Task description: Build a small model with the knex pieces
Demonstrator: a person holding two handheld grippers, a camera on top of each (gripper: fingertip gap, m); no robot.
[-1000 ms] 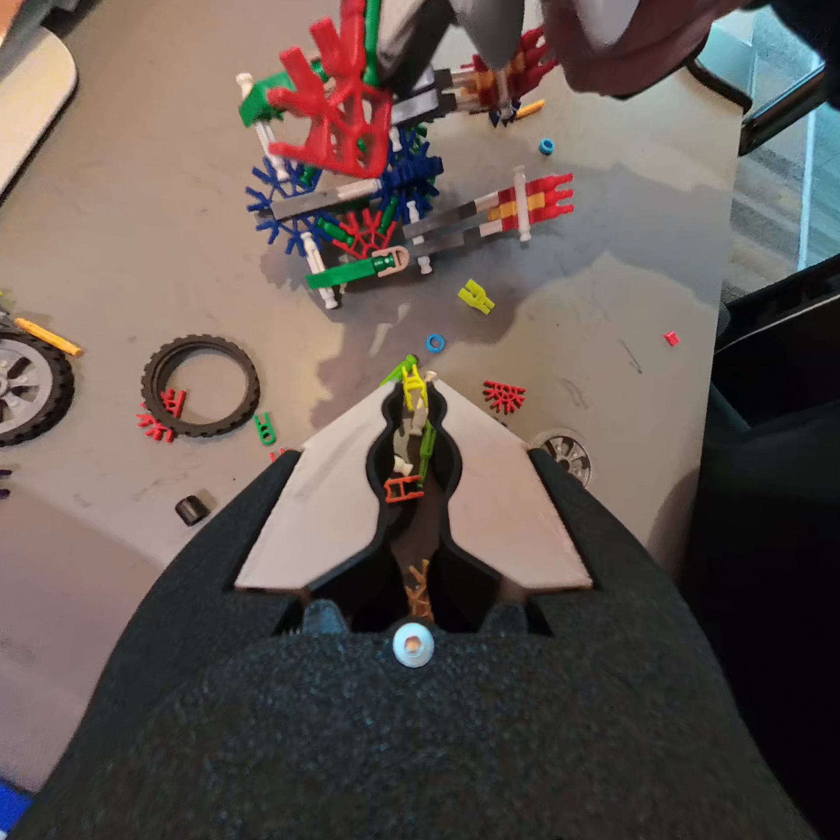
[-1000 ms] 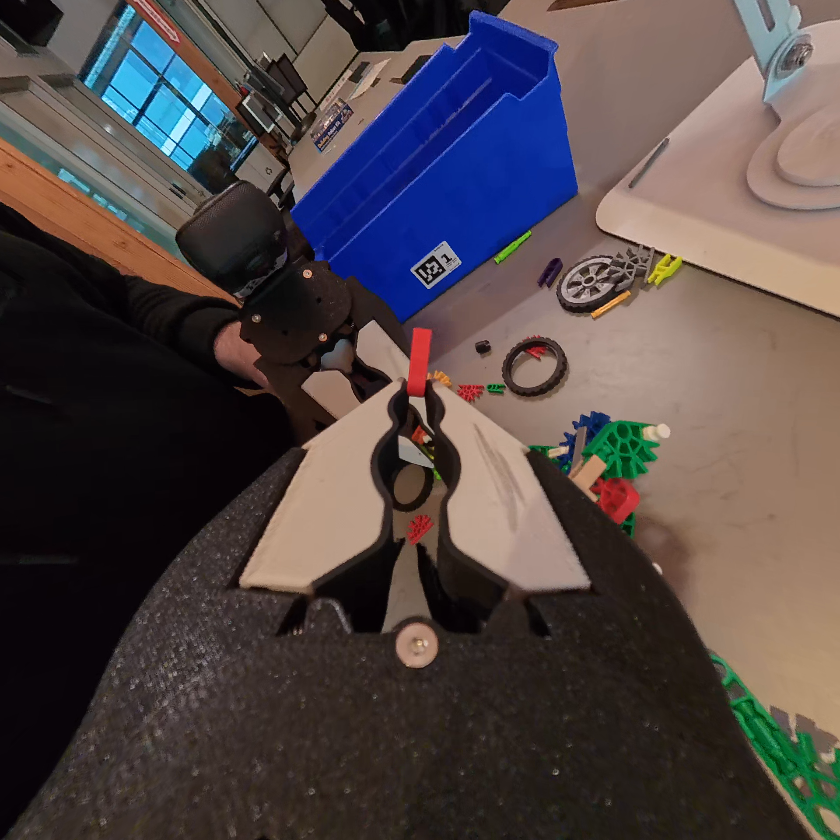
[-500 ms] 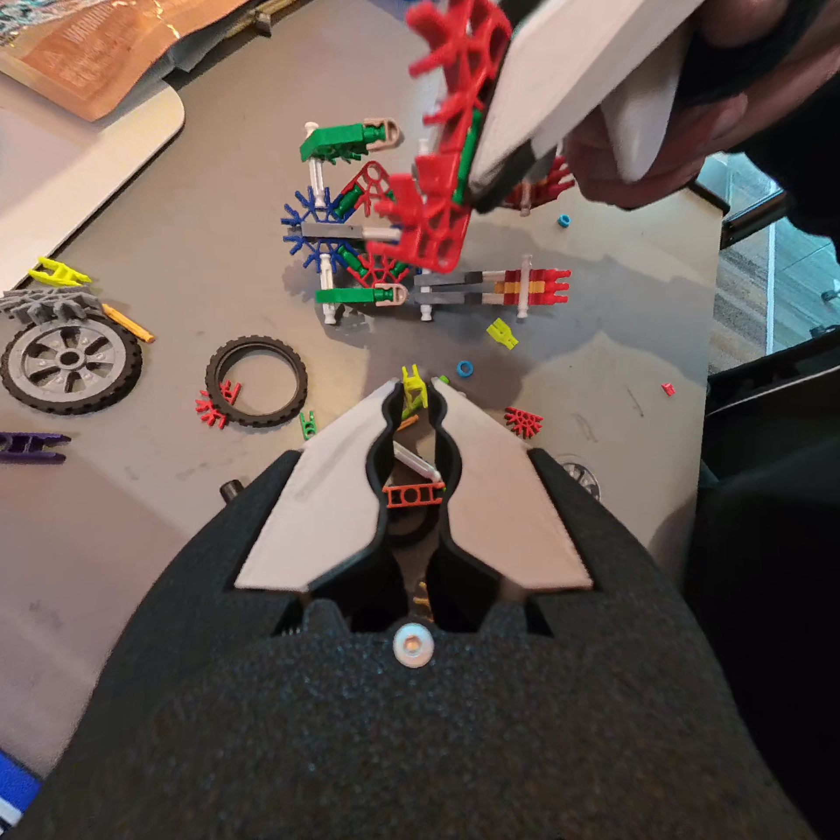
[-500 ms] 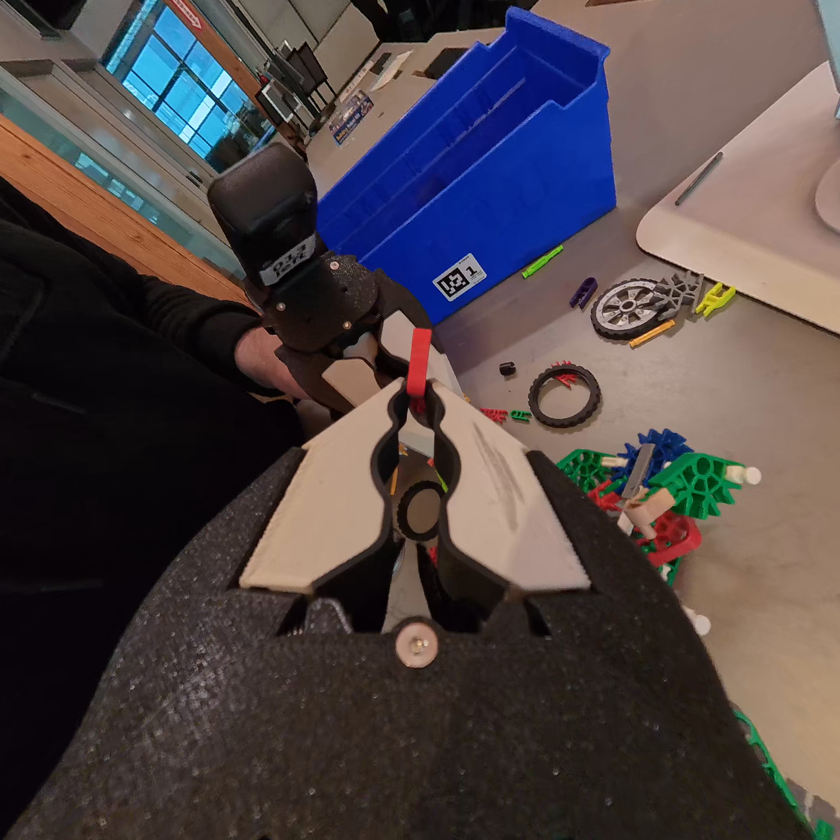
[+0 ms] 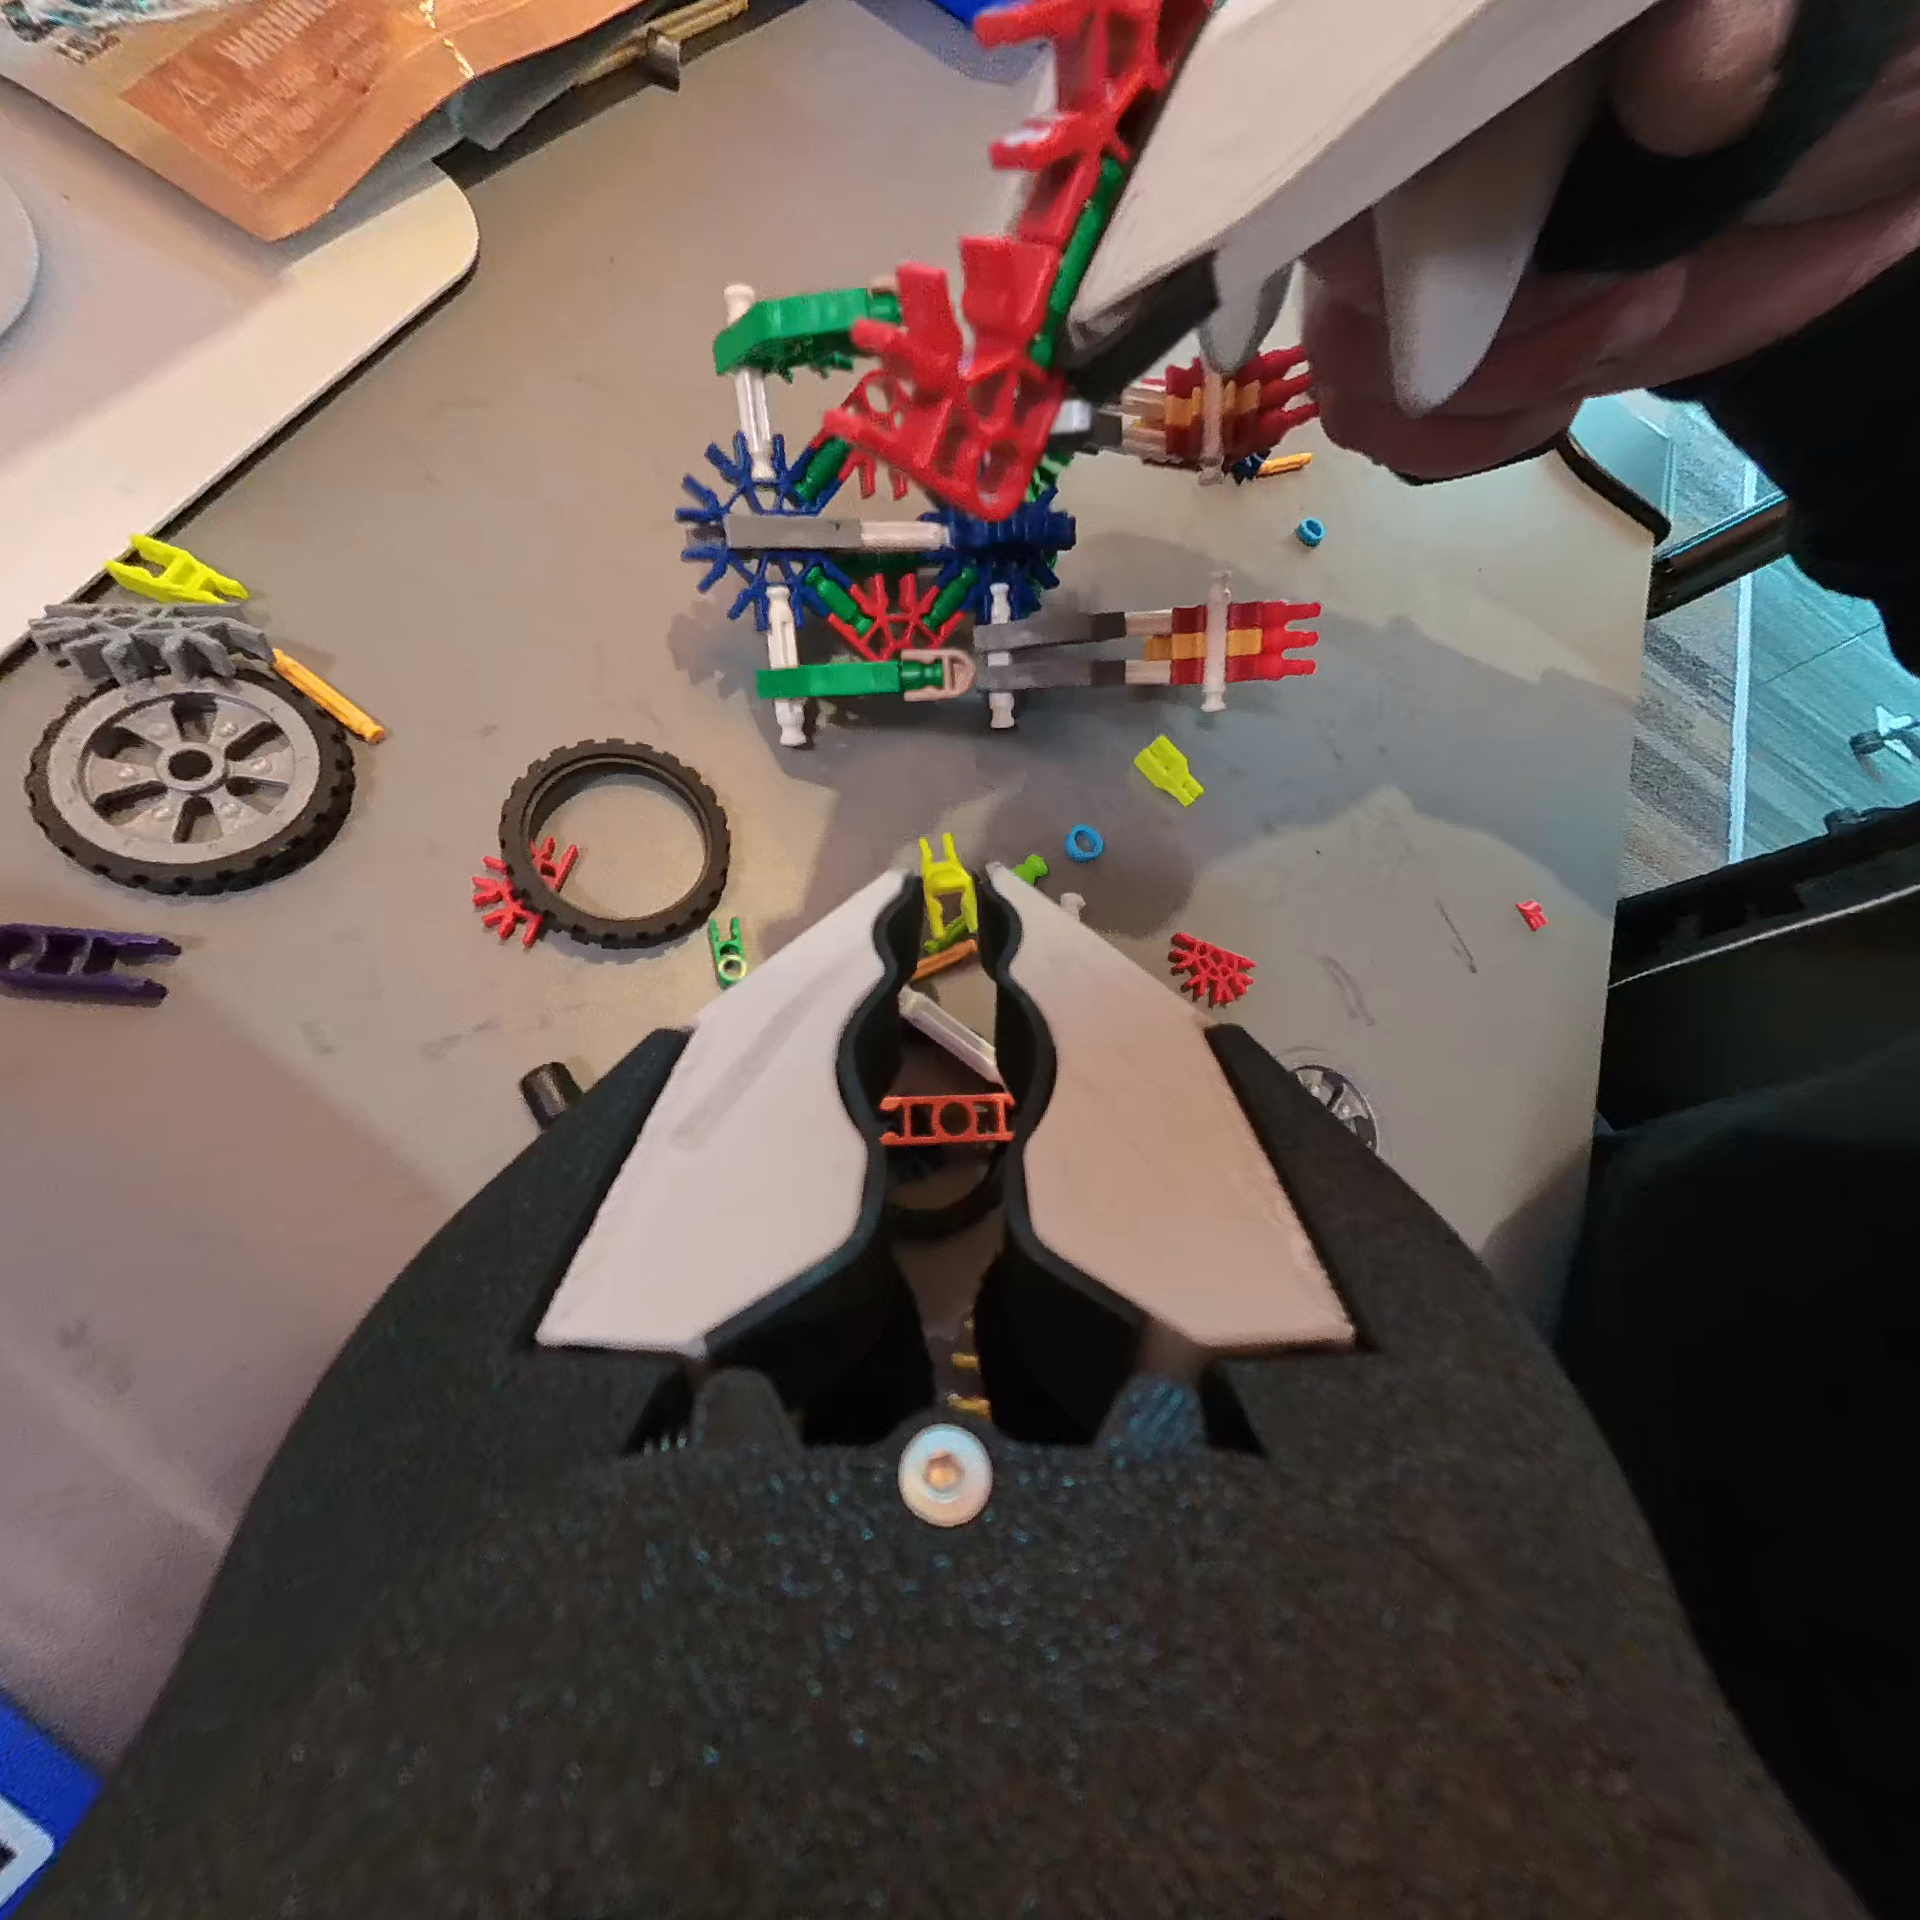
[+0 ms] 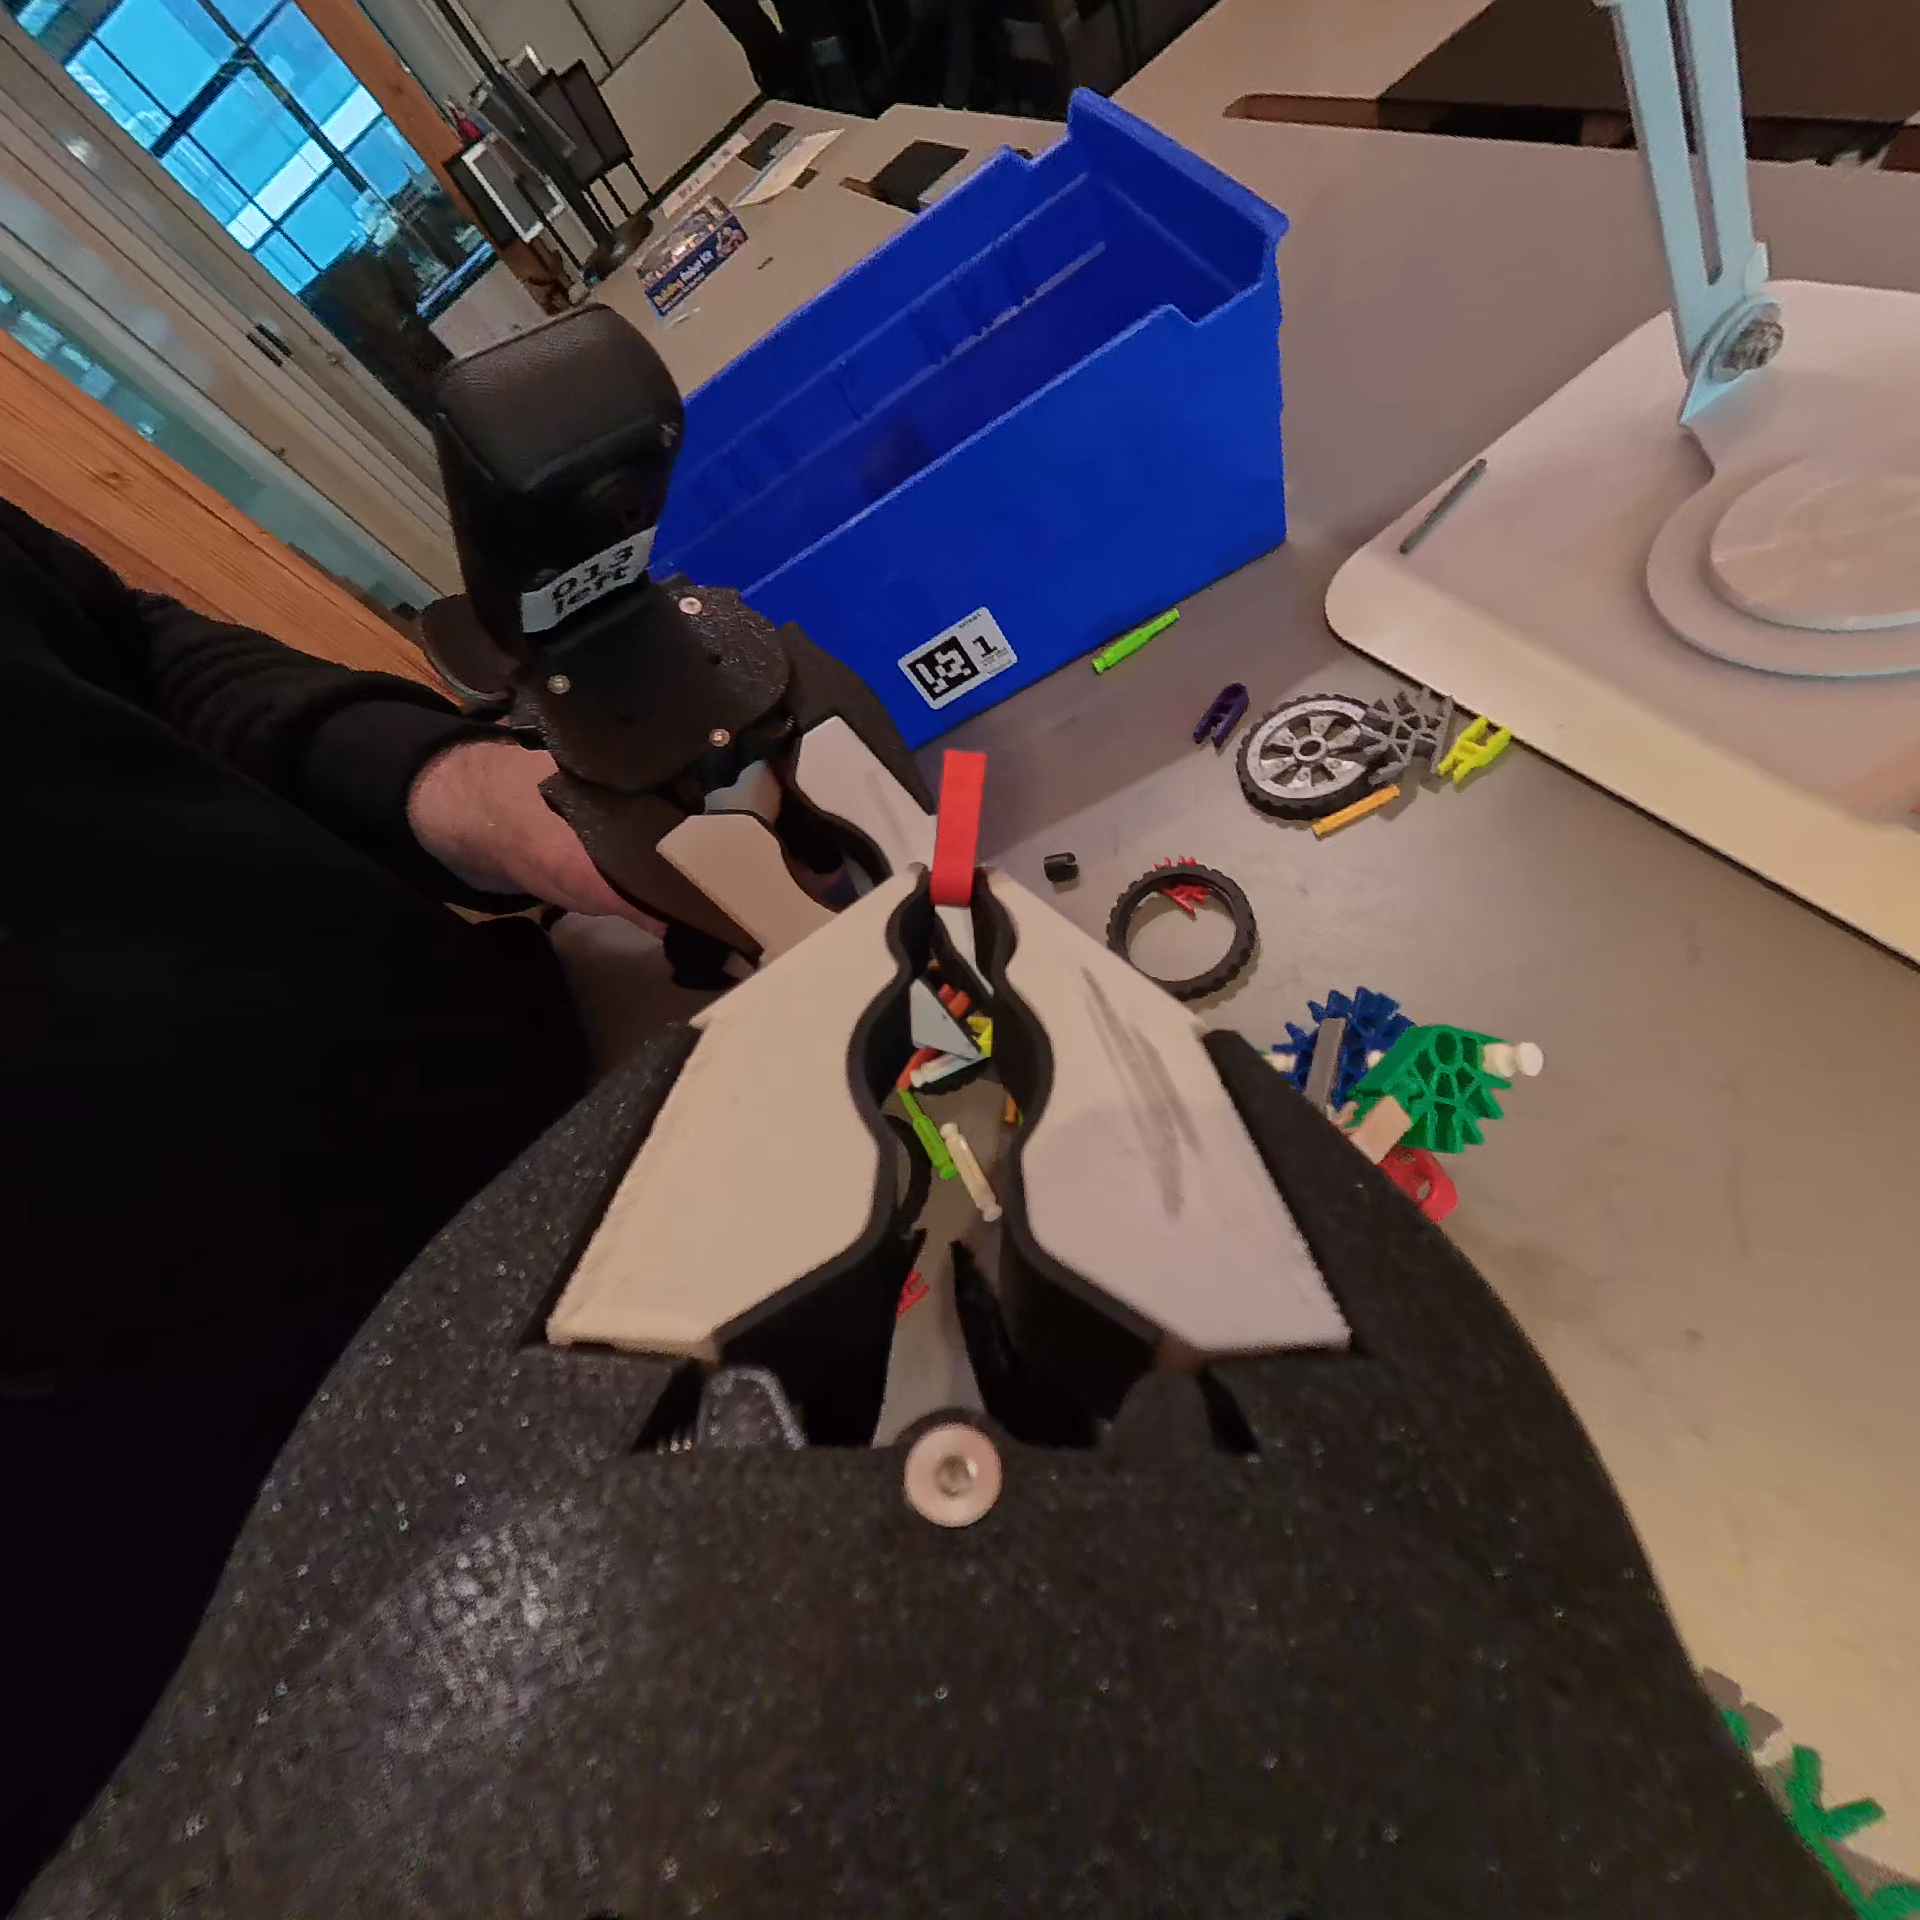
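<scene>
Left wrist view: left gripper (image 5: 951, 902), jaws nipped on small yellow-green plastic clip connector (image 5: 948, 881) at their very tips; grey table (image 5: 436, 499) beyond. Keep the squeeze steady

Right wrist view: right gripper (image 6: 954, 883), jaws clamped on flat red plastic connector piece (image 6: 958, 826) standing above the tips; bring the two pieces in line

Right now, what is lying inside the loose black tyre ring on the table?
Inside the black tyre ring, part of a small red connector shows; the rest of it lies outside, under the rim. Otherwise only bare table is visible.
</scene>
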